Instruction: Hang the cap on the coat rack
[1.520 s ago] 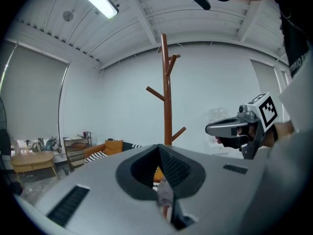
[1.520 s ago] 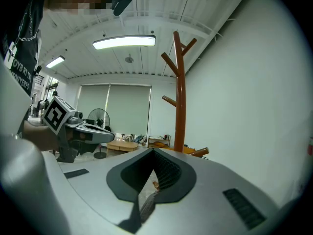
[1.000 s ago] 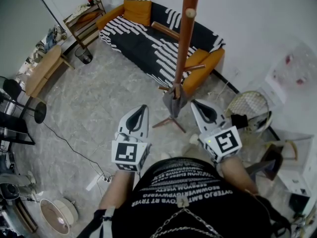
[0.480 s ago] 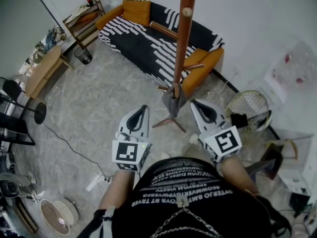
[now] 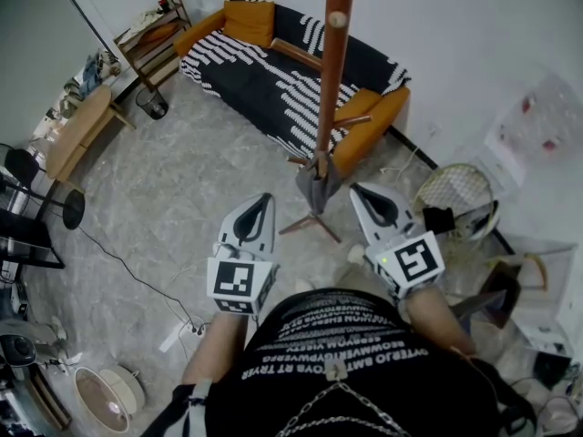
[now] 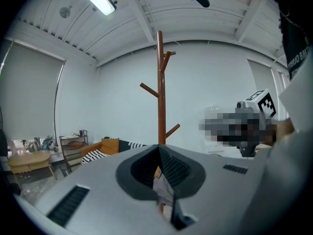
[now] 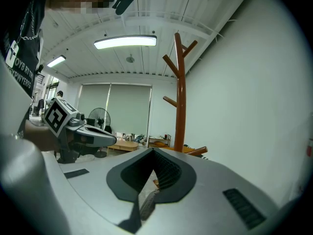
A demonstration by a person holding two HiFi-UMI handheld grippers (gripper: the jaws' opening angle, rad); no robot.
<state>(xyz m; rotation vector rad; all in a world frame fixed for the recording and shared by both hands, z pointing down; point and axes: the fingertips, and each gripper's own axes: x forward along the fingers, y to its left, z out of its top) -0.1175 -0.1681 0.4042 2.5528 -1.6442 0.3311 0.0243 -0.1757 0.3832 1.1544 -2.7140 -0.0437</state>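
The rack (image 5: 330, 80) ran off the head view's top edge, so its upper pegs went unseen there. Low on its pole hung a grey thing (image 5: 317, 182), too small to tell whether it was the cap. The rack's foot was hidden behind the left gripper (image 6: 159, 148) in that gripper's view, and behind the right gripper (image 7: 152, 152) in the other. The pole covered part of the far sofa (image 5: 273, 71). A dark stand (image 5: 23, 235) was cut off at the left edge. In the left gripper view, the right gripper was mostly blurred over.
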